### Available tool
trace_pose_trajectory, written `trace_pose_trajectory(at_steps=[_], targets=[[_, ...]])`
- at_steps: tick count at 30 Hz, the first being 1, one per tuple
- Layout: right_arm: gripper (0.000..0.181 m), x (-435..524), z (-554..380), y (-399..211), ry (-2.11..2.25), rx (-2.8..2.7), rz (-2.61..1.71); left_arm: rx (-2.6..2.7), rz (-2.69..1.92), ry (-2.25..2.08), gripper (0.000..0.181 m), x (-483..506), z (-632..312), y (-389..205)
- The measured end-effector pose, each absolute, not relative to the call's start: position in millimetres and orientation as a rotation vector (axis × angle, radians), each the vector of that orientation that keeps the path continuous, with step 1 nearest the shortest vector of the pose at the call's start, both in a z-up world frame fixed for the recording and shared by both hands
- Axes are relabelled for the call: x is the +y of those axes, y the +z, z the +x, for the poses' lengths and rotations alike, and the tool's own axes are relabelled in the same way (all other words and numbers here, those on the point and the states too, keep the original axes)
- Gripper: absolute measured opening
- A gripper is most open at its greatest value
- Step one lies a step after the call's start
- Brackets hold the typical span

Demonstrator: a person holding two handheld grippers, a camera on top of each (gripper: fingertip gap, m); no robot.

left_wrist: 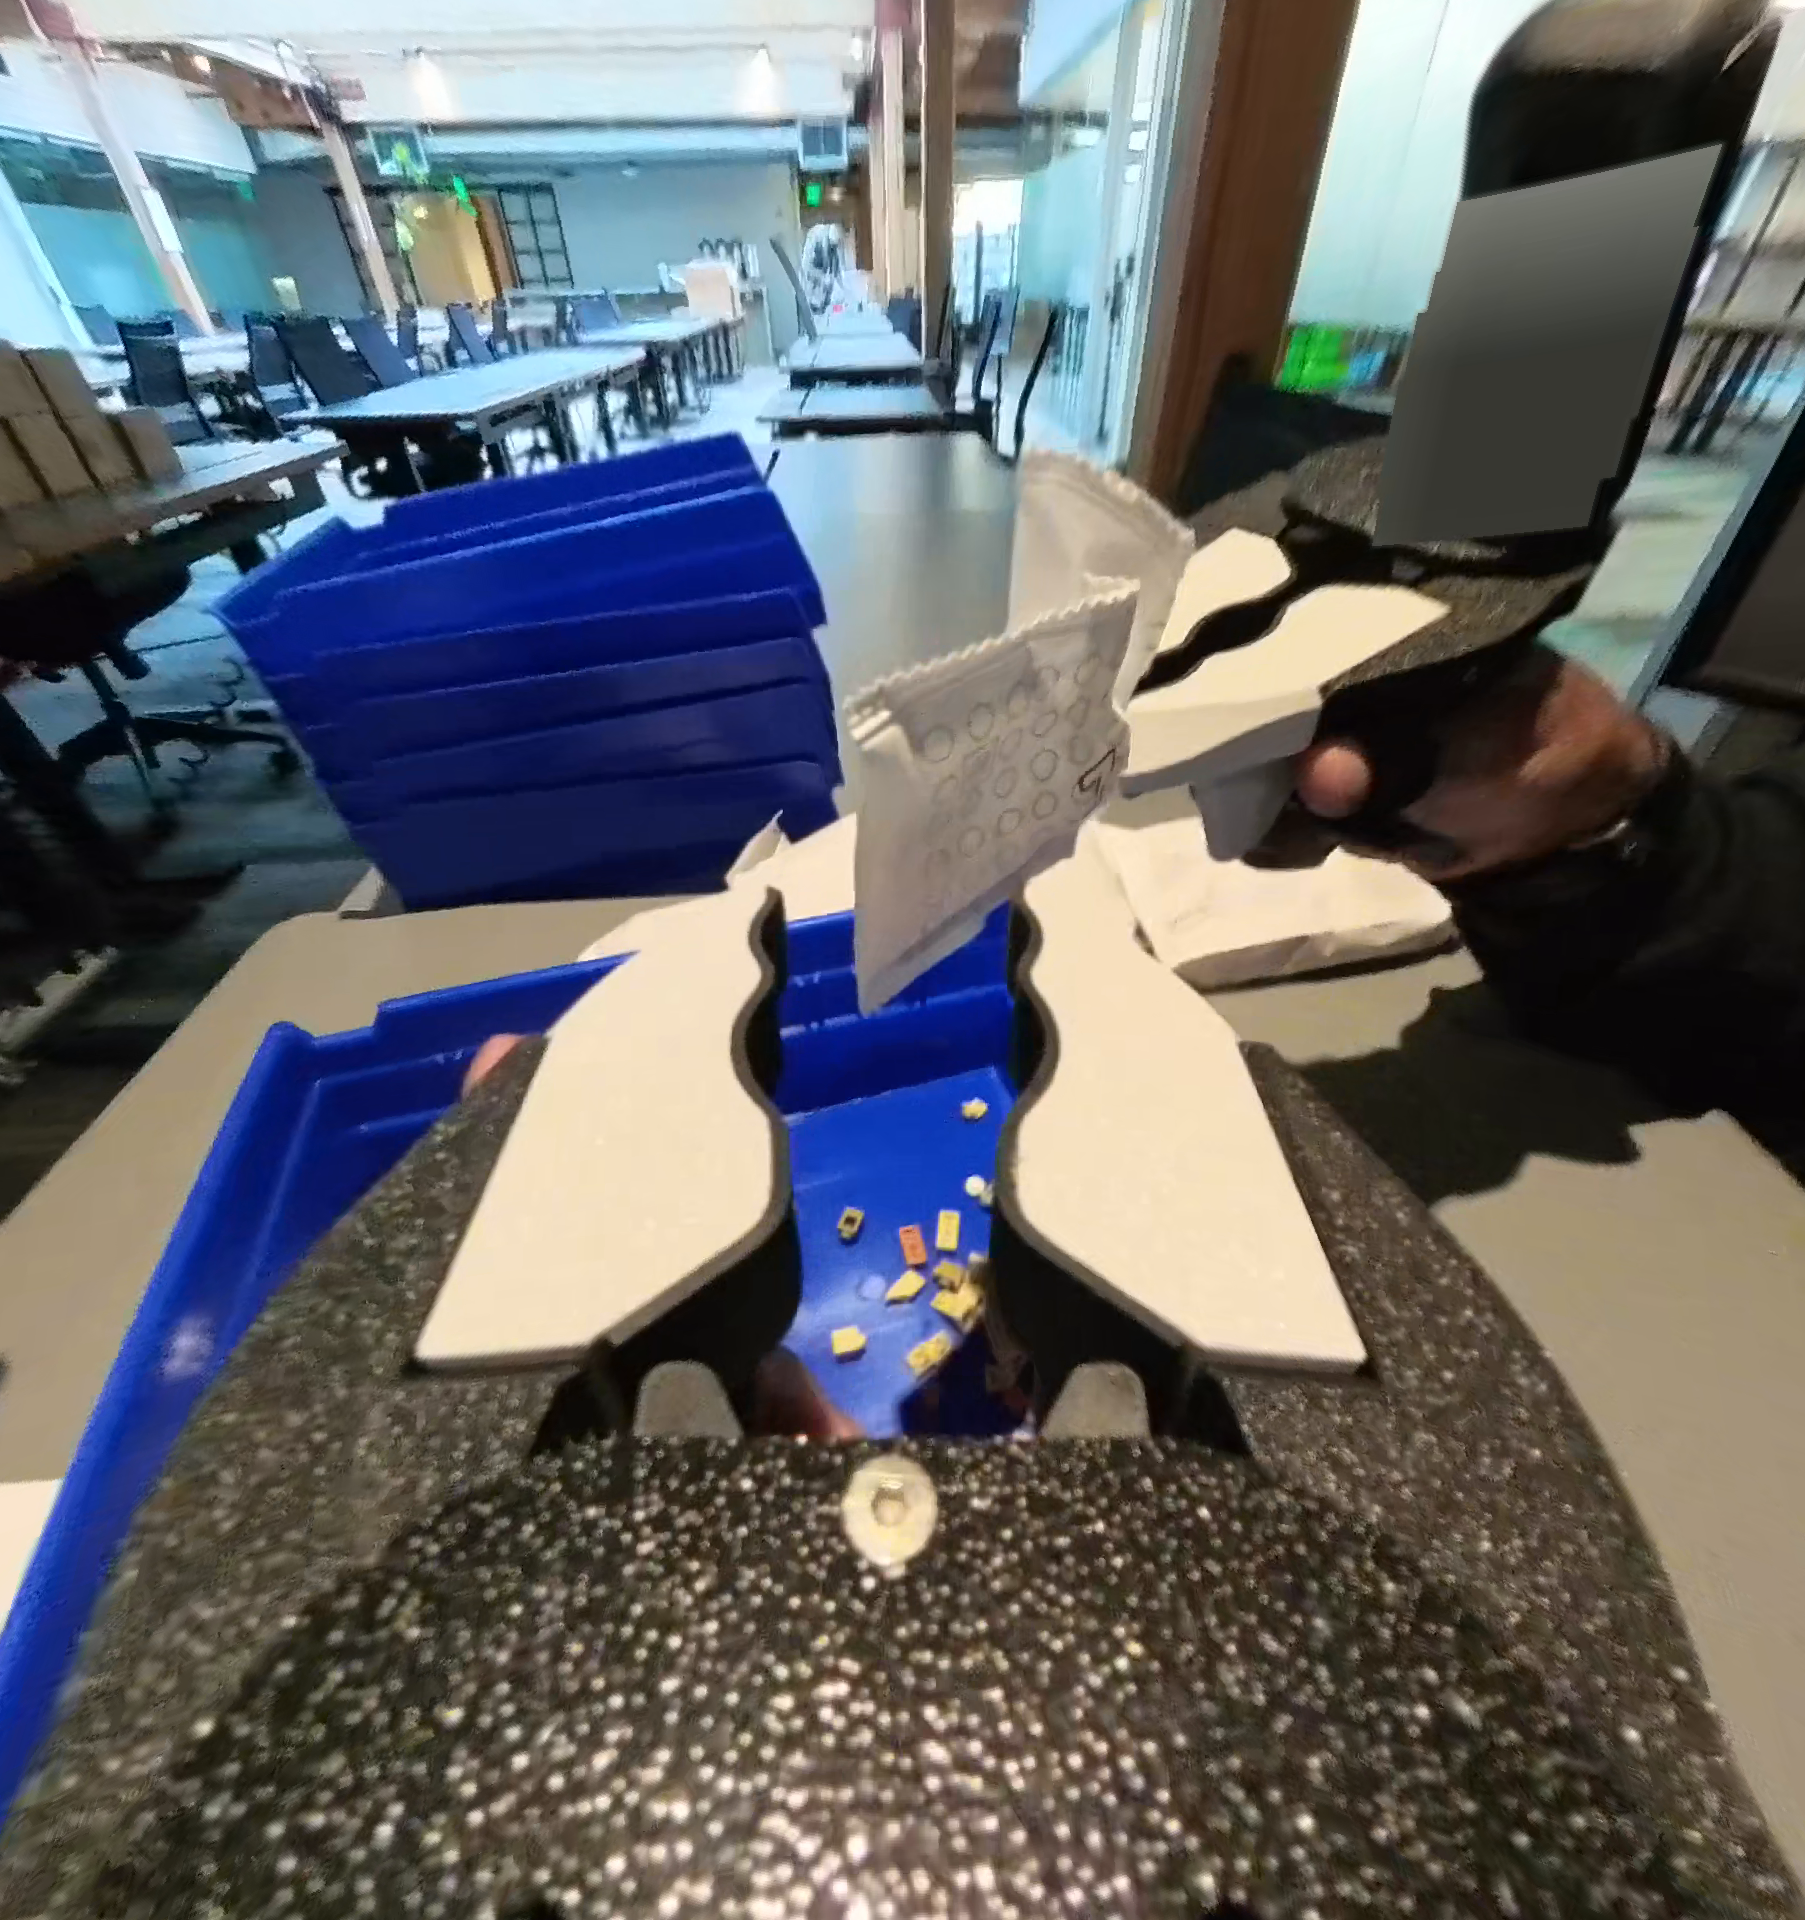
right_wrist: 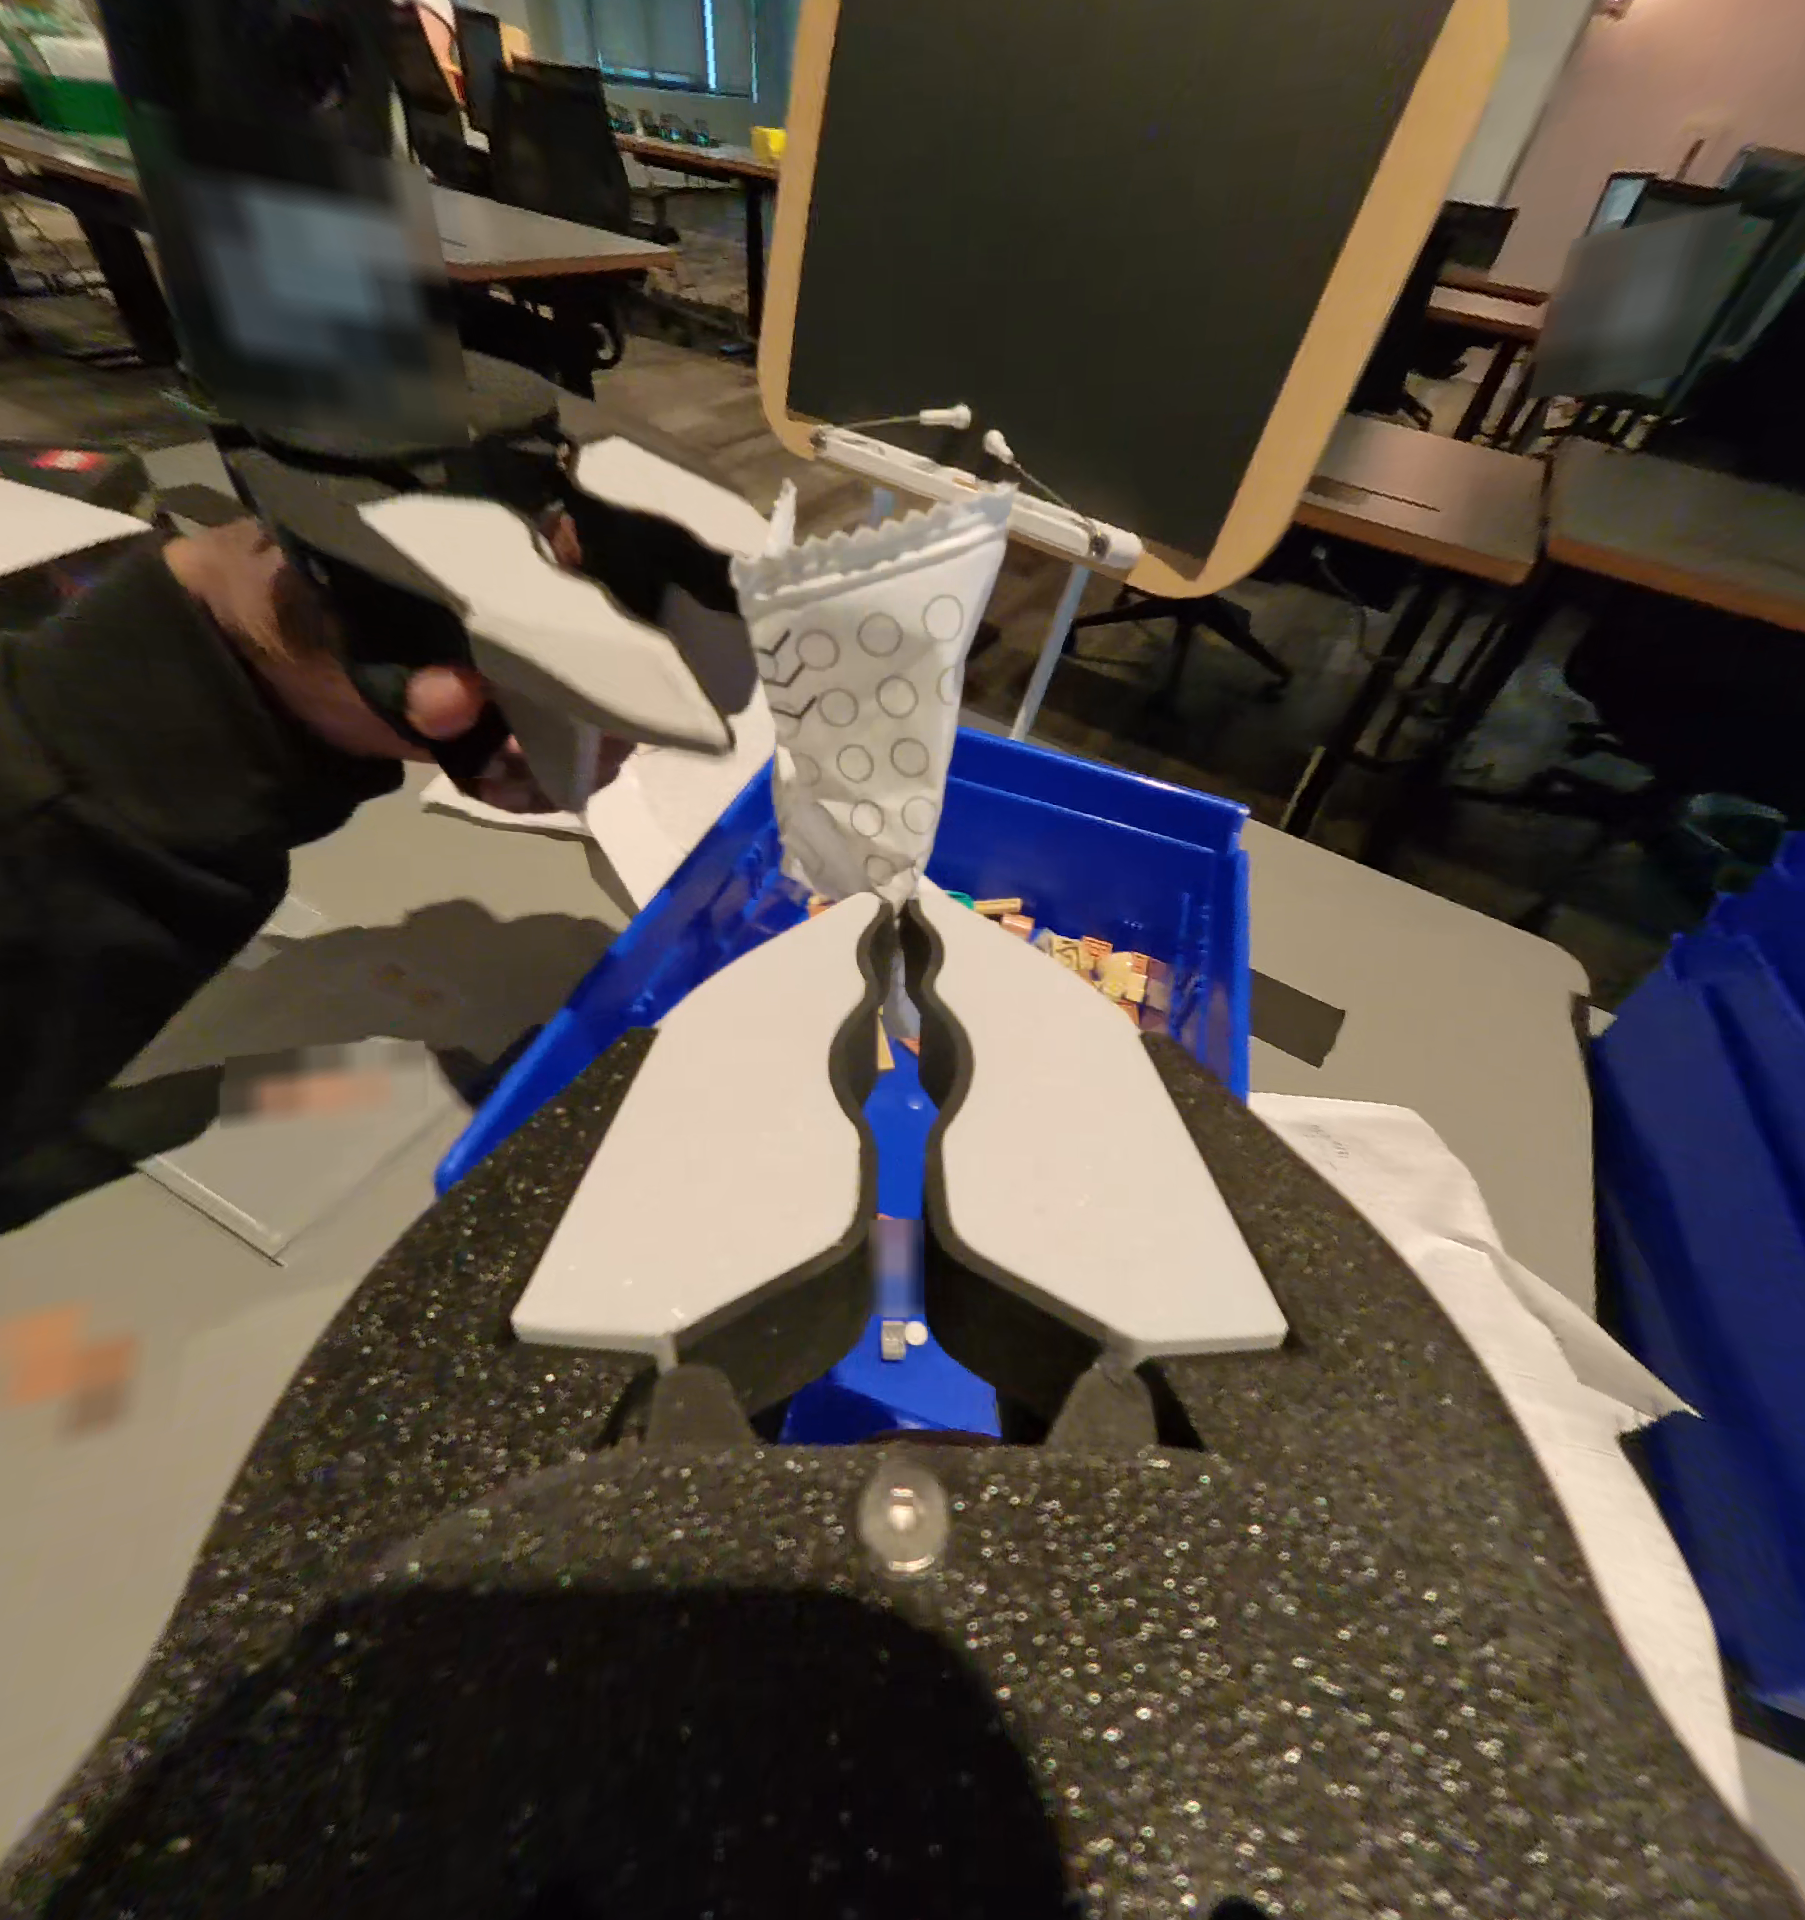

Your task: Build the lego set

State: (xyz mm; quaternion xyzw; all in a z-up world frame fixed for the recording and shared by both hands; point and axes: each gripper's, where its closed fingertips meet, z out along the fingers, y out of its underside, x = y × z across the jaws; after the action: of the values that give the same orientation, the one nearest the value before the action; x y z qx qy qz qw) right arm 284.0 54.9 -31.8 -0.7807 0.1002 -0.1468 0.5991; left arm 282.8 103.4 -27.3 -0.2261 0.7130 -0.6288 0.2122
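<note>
My right gripper (right_wrist: 893, 914) is shut on the lower end of a white paper bag (right_wrist: 867, 707) printed with circles and holds it over a blue bin (right_wrist: 1085, 831). The bag's torn, zigzag top points away from that camera. In the left wrist view the bag (left_wrist: 981, 790) hangs from the right gripper (left_wrist: 1137, 707) above the bin (left_wrist: 254, 1195). Small yellow and orange lego pieces (left_wrist: 939, 1278) lie loose on the bin floor; more pieces (right_wrist: 1095, 956) show in the right wrist view. My left gripper (left_wrist: 893, 935) is open and empty just below the bag; it also shows in the right wrist view (right_wrist: 669, 665).
A stack of empty blue bins (left_wrist: 565, 675) stands beyond the bin, also seen at the right edge (right_wrist: 1729, 1143). White paper bags (left_wrist: 1293, 914) lie on the grey table (left_wrist: 1604, 1351). A dark board on a stand (right_wrist: 1085, 260) is behind the table.
</note>
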Motion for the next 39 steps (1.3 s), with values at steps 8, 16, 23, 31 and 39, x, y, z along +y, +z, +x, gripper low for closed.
trace_pose_trajectory(at_steps=[8, 16, 23, 31, 39], targets=[[0.001, 49.7, 295.2, -30.0, -0.287, 0.279, -1.741, 2.06, -0.662, -1.704, 0.037, 100.3, 285.3, -41.1], [0.001, 53.6, 282.9, -19.7, -0.375, 0.192, -1.707, 2.037, -0.626, -1.66, 0.032, 91.1, 293.9, -50.0], [0.001, 55.7, 273.8, -17.2, -0.365, 0.119, -1.695, 1.909, -0.474, -1.804, 0.019, 92.1, 282.3, -28.1], [0.001, 54.1, 268.5, -7.5, -0.361, 0.04, -1.594, 1.847, -0.308, -1.813, 0.001, 91.4, 273.4, -22.0], [0.037, 50.3, 267.7, -7.5, -0.281, -0.087, -1.524, 1.859, -0.306, -1.78, 0.0, 98.0, 271.8, -23.0]])
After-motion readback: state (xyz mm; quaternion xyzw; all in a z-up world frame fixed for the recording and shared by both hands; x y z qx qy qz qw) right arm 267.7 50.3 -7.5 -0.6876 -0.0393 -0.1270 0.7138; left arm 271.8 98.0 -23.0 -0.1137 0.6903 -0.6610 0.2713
